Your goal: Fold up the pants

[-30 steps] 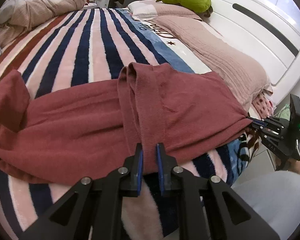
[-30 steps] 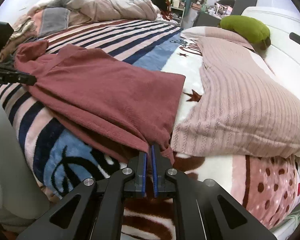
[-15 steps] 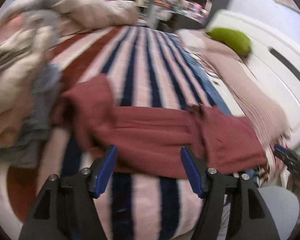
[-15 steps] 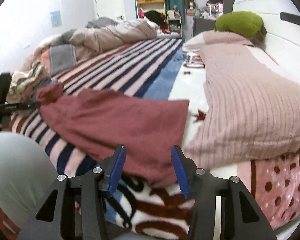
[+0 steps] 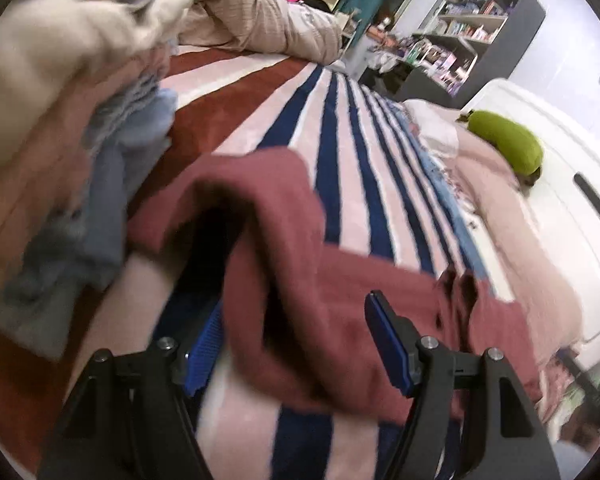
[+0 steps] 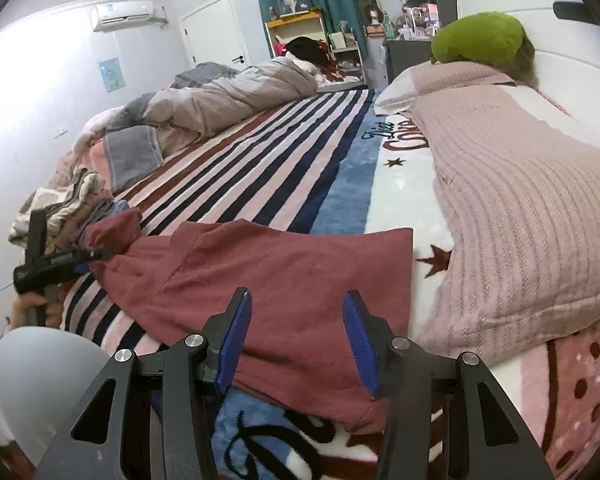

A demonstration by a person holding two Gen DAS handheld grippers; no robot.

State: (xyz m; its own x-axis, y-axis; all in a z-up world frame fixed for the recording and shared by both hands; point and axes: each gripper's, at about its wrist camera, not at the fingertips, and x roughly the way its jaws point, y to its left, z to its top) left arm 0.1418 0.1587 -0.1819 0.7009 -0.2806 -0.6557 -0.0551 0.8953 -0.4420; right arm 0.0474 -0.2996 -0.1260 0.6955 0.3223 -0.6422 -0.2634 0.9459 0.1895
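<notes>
Dark red pants lie flat across the striped blanket near the bed's front edge, partly folded. My right gripper is open and empty, hovering just above the pants' right end. My left gripper is open, its jaws straddling the rumpled left end of the pants without closing on it. The left gripper also shows in the right wrist view, at the pants' left end.
A pile of clothes lies left of the pants. A pink knitted pillow lies at the right, with a green plush on it. A rumpled duvet lies at the bed's far end.
Both grippers let go of the pants and opened. The left gripper moved left to the pants' left end. The right gripper drew back and up a little.
</notes>
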